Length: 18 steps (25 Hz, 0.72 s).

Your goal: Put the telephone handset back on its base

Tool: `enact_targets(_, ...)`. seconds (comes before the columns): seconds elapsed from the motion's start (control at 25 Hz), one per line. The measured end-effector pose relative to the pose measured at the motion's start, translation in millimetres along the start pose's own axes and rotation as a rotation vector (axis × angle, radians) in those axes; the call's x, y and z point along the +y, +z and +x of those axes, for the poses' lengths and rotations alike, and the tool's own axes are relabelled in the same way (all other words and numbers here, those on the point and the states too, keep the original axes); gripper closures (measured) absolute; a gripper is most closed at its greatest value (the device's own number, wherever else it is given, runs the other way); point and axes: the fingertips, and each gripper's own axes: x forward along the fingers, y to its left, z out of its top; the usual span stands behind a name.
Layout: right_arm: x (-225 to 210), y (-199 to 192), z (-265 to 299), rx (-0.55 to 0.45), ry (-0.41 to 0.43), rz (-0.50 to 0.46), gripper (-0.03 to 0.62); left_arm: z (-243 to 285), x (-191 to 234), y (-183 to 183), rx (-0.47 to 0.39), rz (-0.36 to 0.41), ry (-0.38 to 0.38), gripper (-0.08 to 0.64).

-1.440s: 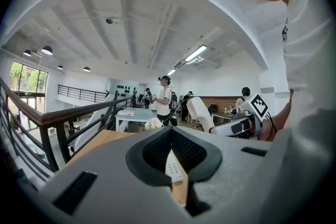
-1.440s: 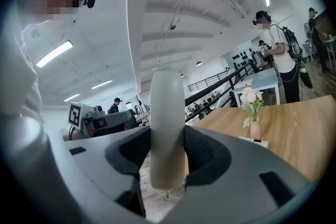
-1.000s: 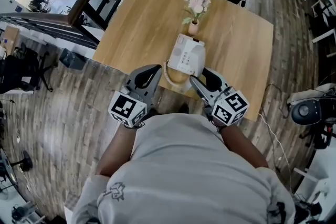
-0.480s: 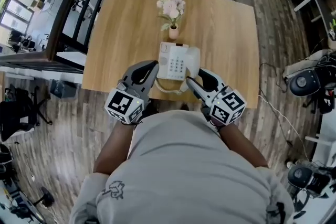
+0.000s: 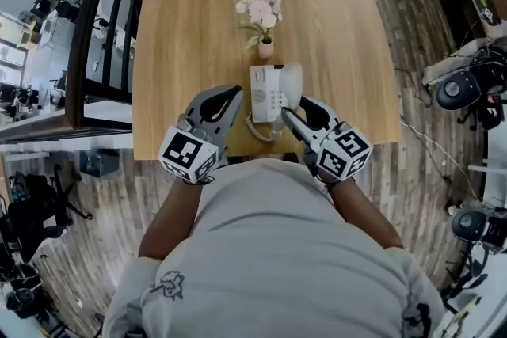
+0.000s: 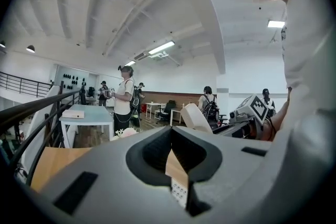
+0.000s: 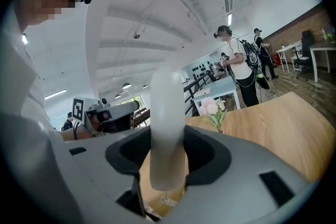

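Note:
A white telephone base (image 5: 264,93) with a keypad sits on the wooden table (image 5: 182,36), near its front edge. My right gripper (image 5: 290,116) is shut on the white handset (image 5: 291,83), which it holds raised just right of the base. In the right gripper view the handset (image 7: 167,128) stands upright between the jaws of the right gripper (image 7: 167,152). A coiled cord (image 5: 257,128) loops from the base's front. My left gripper (image 5: 232,97) hovers left of the base, shut and holding nothing. Through the left gripper (image 6: 171,144), a bit of the keypad (image 6: 179,192) shows.
A small pink vase of pale flowers (image 5: 261,16) stands on the table just behind the base. A dark railing (image 5: 95,36) runs along the table's left side. Office chairs (image 5: 463,87) stand on the floor at the right. Several people stand in the room behind.
The head camera has swung, so the table now sits squarer in view. The right gripper still holds the handset beside the base's right side. The left gripper keeps its place left of the base.

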Motion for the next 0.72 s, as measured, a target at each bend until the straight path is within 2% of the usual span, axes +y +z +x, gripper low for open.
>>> enact_targets(0.44,11,-13,33,-0.023,-0.206,0.063,0.387,-18,40,-10,0.015,-0.016,-0.187,0.554)
enact_targets(0.72,3,-41,39,0.022,-0.299,0.094,0.387,-25,49,-27,0.051,-0.047,-0.242,0.554)
